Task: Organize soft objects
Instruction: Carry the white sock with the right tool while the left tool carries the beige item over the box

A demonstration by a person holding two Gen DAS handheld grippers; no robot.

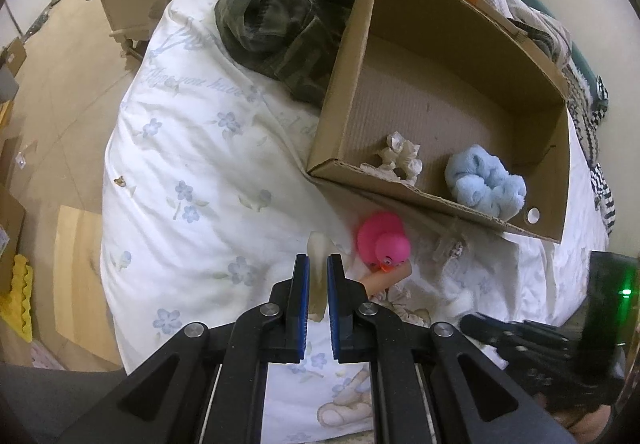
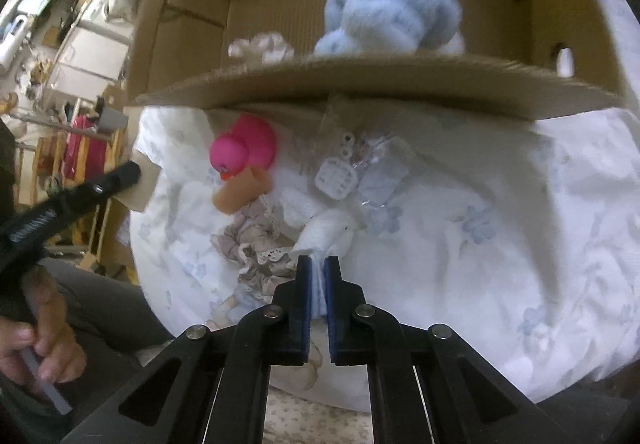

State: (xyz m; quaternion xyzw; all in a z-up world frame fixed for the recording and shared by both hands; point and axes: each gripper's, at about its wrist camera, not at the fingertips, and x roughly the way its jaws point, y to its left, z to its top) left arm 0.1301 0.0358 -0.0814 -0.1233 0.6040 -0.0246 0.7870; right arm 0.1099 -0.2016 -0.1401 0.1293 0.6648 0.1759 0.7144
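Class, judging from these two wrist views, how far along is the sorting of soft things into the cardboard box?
Done: blue plush and cream scrunchie lie in the cardboard box. In hand: left gripper pinches a cream soft piece; right gripper pinches white cloth. Left on the bed: pink duck, lace scrunchie.

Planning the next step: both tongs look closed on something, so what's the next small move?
Probably carry the left tongs, shut on a cream soft piece, up over the box wall; a blue fluffy toy already lies inside. Right tongs grip white cloth.
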